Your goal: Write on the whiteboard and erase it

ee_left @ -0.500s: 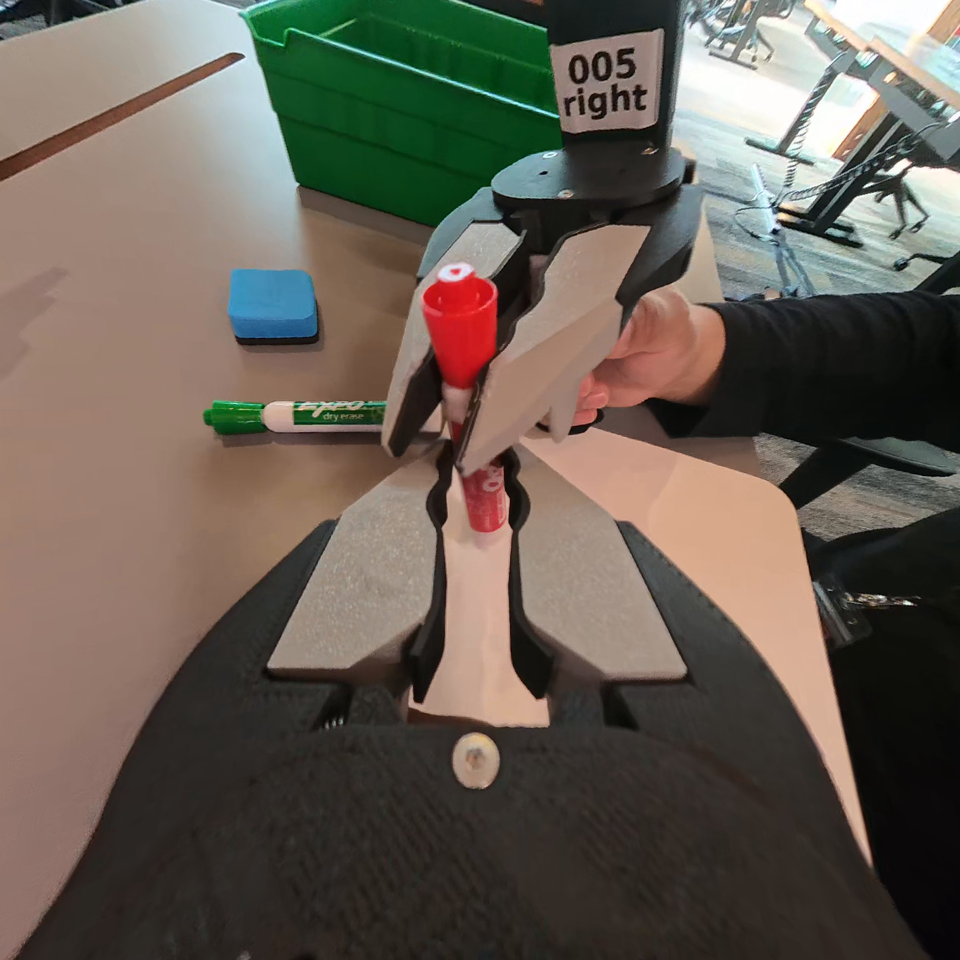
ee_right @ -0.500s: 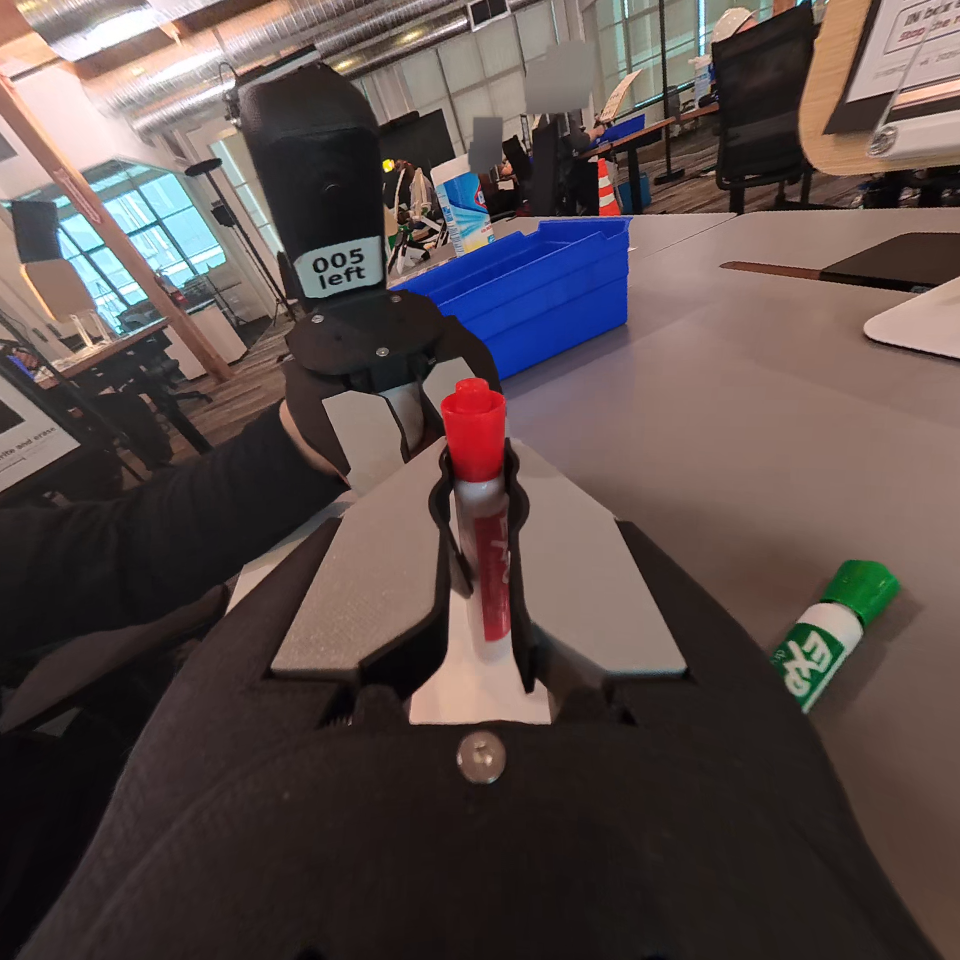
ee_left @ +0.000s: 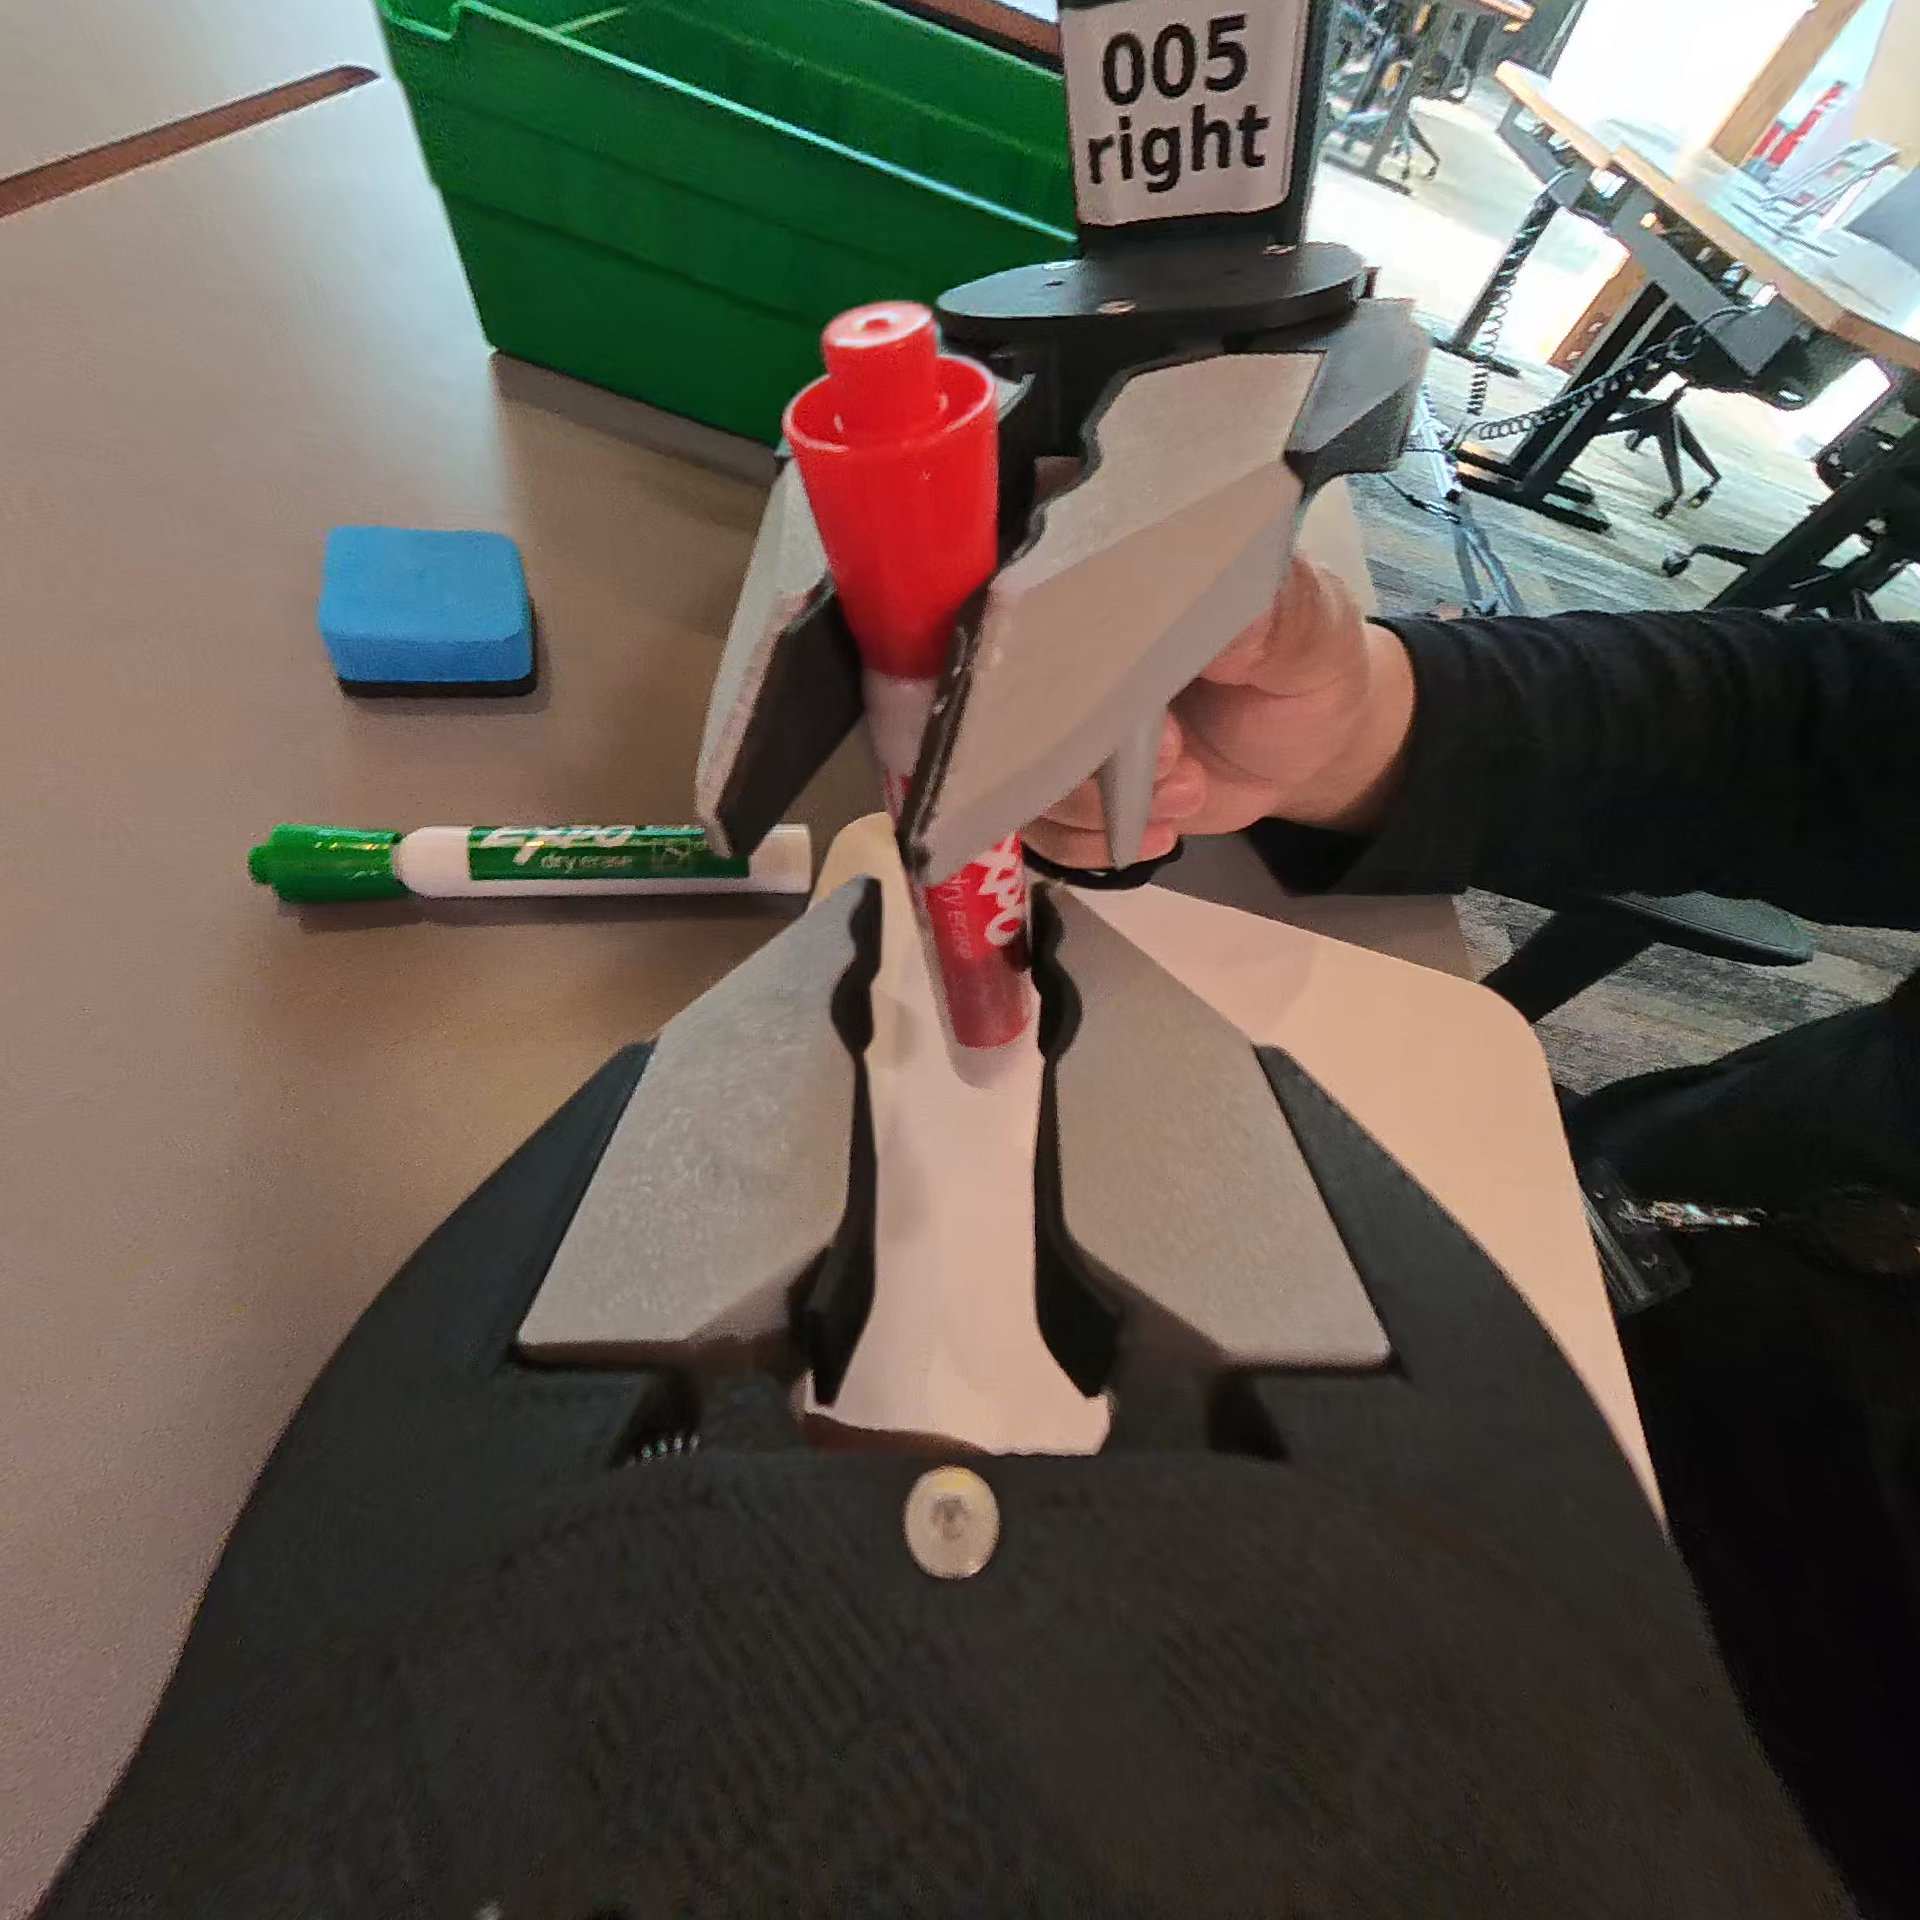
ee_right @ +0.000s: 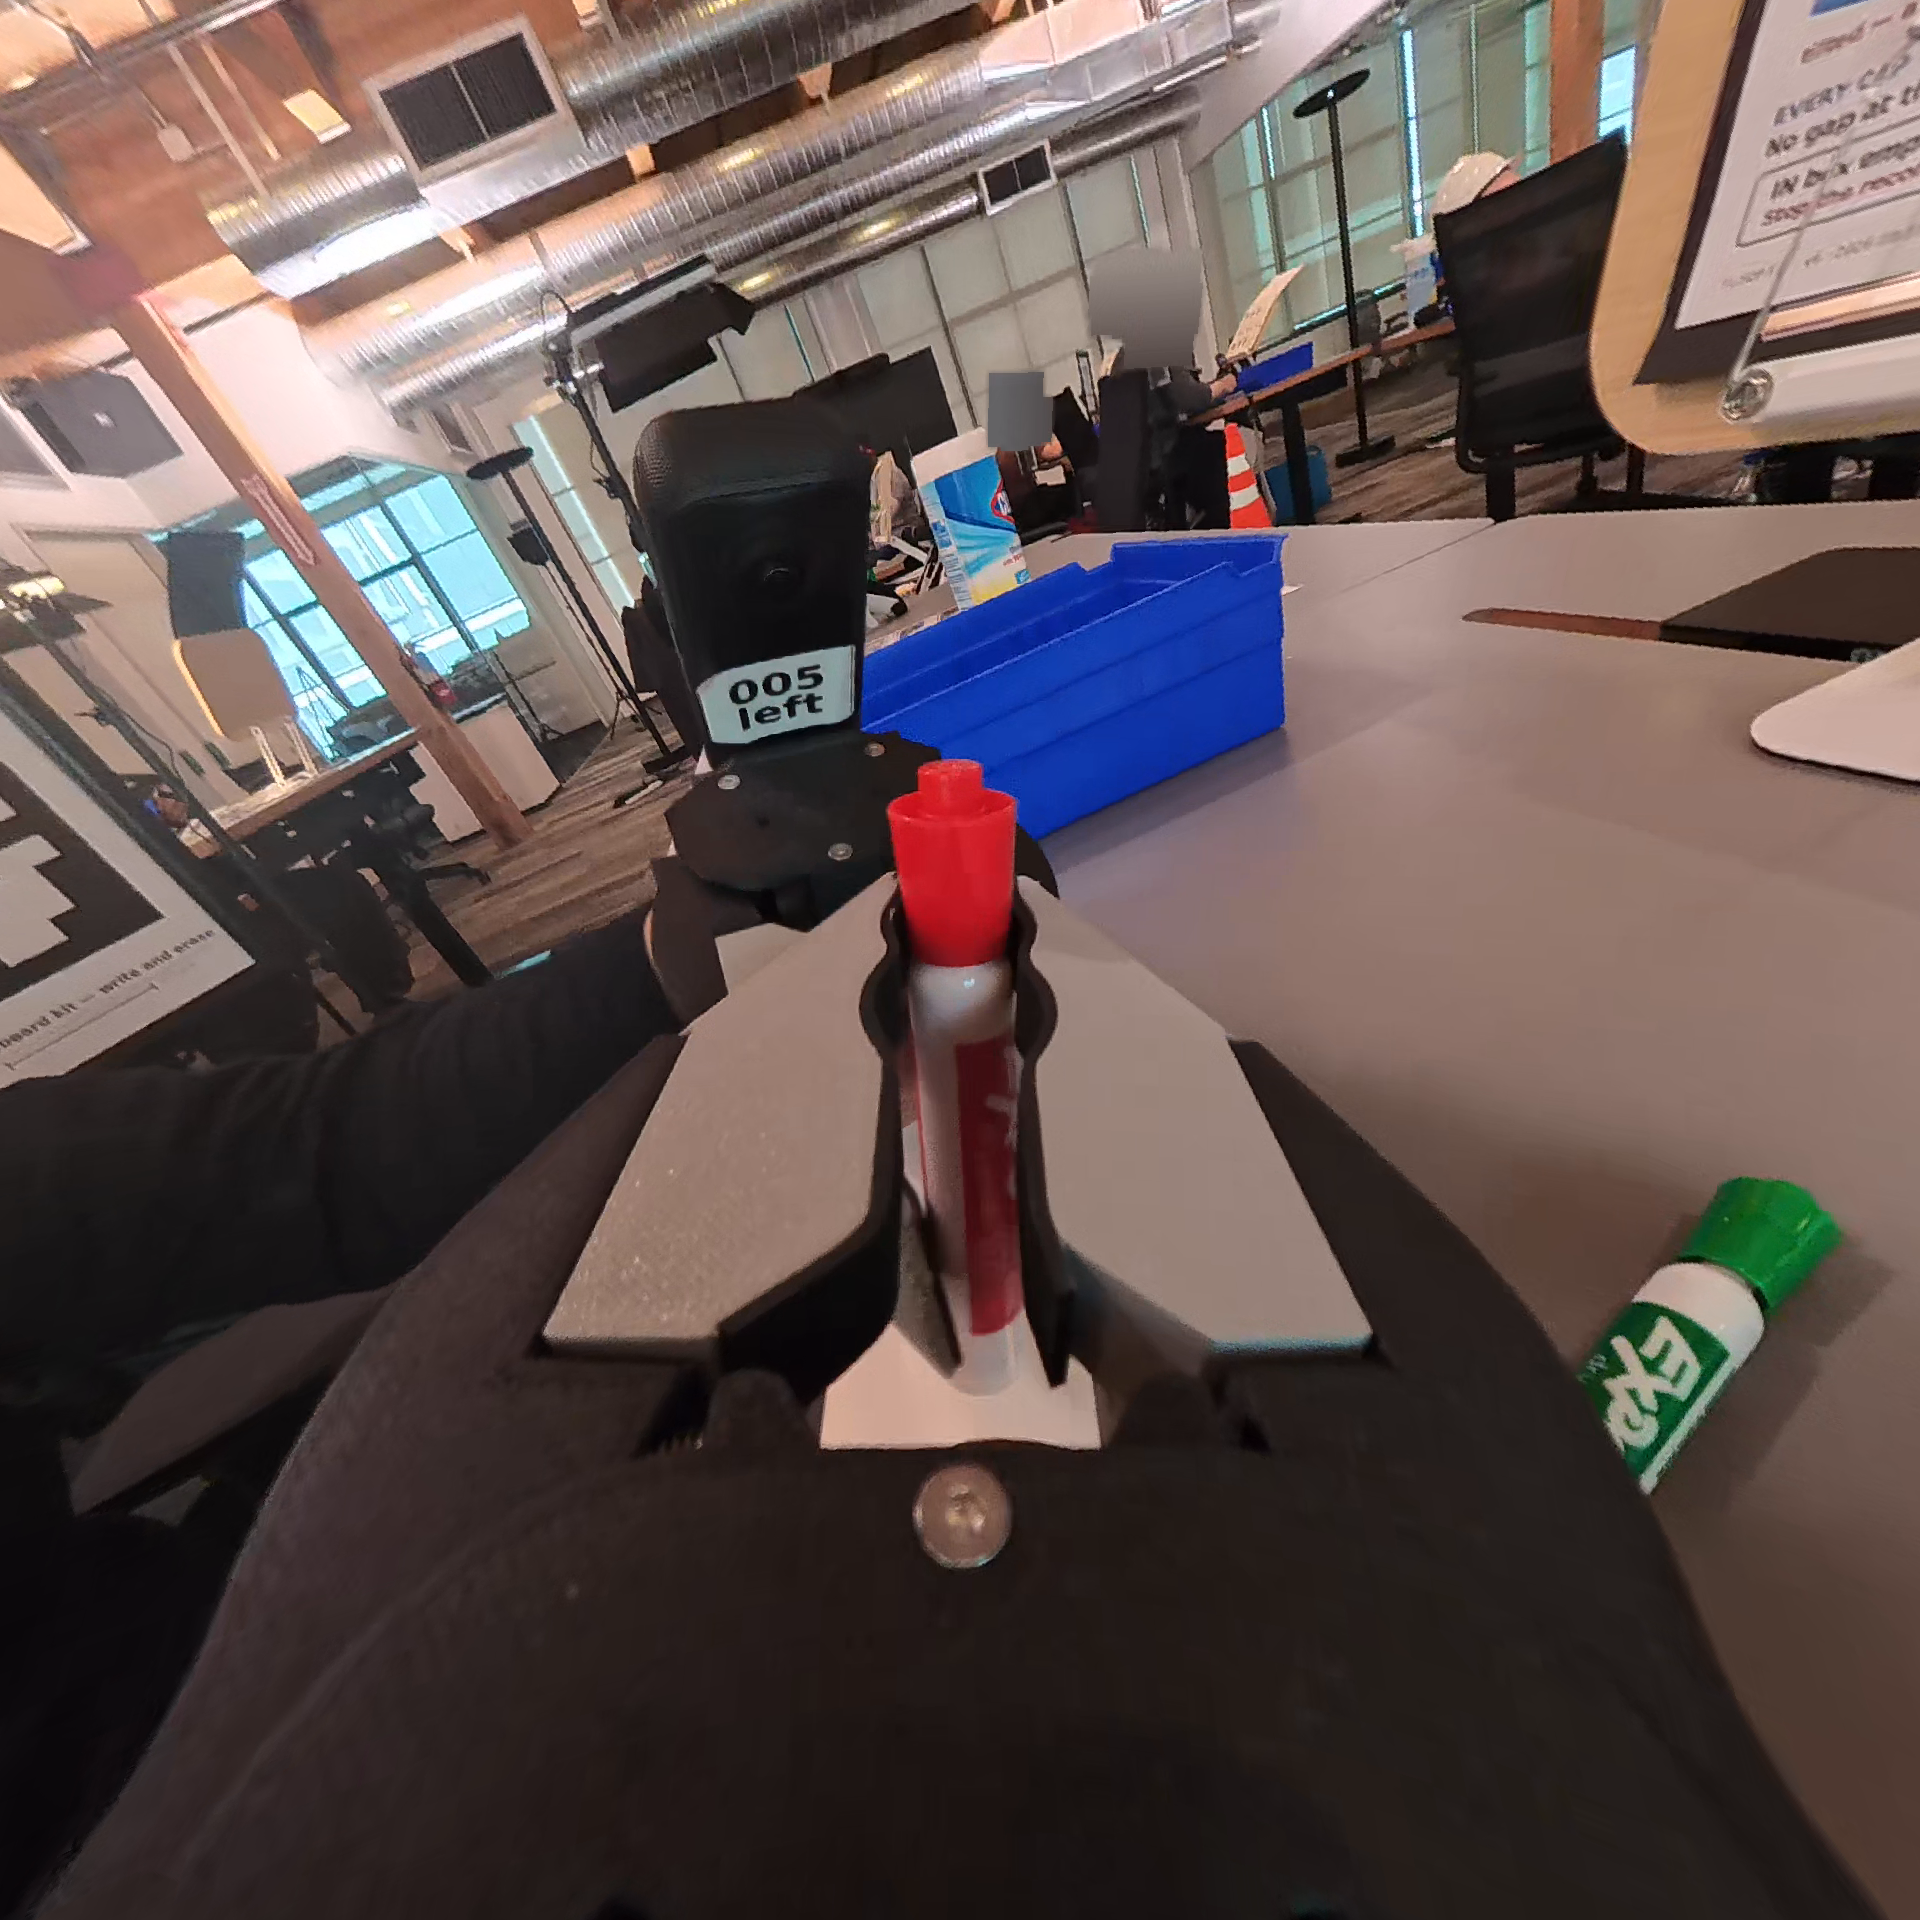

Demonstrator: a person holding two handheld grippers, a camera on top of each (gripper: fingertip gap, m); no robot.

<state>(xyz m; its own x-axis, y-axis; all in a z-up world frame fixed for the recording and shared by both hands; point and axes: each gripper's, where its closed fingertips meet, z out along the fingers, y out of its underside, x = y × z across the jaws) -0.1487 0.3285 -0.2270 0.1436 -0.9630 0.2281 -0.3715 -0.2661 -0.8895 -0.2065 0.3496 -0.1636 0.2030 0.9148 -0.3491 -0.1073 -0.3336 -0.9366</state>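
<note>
Whiteboard (ee_left: 1351,1049) laid on grey table (ee_left: 208,1039) beneath spread left gripper (ee_left: 951,925), red marker (ee_right: 961,1039) clamped by right gripper (ee_right: 961,935), open office behind.

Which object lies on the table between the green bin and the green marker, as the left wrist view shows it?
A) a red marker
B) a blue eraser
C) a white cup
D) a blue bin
B: the blue eraser lies flat on the table, nearer than the green bin and beyond the green marker.
</note>
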